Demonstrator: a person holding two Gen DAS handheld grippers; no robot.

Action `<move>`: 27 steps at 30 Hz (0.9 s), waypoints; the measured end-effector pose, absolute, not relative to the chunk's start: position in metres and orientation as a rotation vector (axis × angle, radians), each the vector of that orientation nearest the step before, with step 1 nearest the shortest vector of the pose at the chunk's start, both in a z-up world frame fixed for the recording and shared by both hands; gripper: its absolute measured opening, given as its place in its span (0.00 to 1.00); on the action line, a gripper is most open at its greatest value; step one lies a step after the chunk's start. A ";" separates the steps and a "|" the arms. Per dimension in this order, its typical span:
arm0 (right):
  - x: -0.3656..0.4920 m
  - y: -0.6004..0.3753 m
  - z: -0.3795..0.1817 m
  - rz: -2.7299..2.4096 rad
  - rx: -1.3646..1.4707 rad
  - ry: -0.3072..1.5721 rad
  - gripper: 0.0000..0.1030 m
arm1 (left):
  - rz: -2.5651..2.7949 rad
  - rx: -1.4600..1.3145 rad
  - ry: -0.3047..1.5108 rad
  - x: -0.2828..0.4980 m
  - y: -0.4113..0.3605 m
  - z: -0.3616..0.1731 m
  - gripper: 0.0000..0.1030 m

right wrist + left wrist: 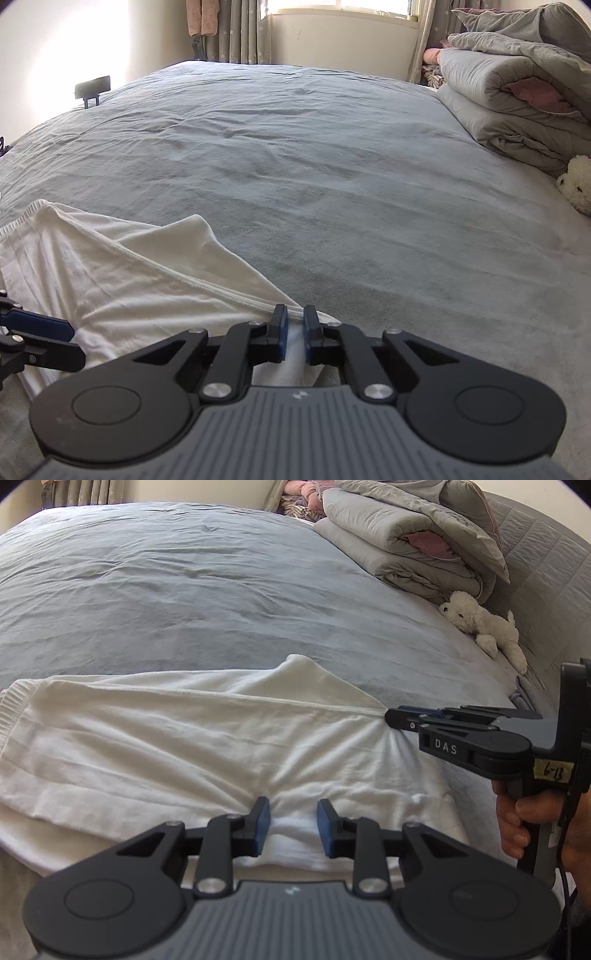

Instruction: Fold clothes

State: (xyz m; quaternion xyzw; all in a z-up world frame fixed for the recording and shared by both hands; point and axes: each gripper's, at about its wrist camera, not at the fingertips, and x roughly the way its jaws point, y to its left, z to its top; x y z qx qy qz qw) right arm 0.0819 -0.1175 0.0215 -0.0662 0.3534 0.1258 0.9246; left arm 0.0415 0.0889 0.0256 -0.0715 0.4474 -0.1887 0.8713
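Note:
A white garment [184, 738] lies flattened across the near side of a grey-blue bed [184, 590], with a ribbed hem at its left end. My left gripper [293, 812] hovers at its near edge, open; cloth lies under the gap and the blue pads [263, 823] stand clear of it. My right gripper [389, 716] comes in from the right, shut on the garment's right edge, and creases fan out from that pinch. In the right wrist view, white cloth [129, 277] is squeezed between the right gripper's [294, 317] nearly closed jaws. The left gripper [75, 347] shows at the left edge.
Folded grey quilts [406, 542] are stacked at the bed's far right, with a white plush toy [480, 624] beside them against a padded headboard [546, 572]. A person's hand [517, 819] holds the right gripper's handle. Curtains and a window [332, 7] stand beyond the bed.

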 end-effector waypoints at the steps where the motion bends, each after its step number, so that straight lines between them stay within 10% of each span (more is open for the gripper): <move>1: 0.080 -0.115 0.020 0.252 -0.157 0.713 0.07 | -0.398 -0.150 0.935 0.042 0.090 0.025 0.28; 27: 0.058 -0.087 0.017 0.227 -0.319 0.678 0.22 | -0.370 -0.029 0.925 0.039 0.101 0.027 0.63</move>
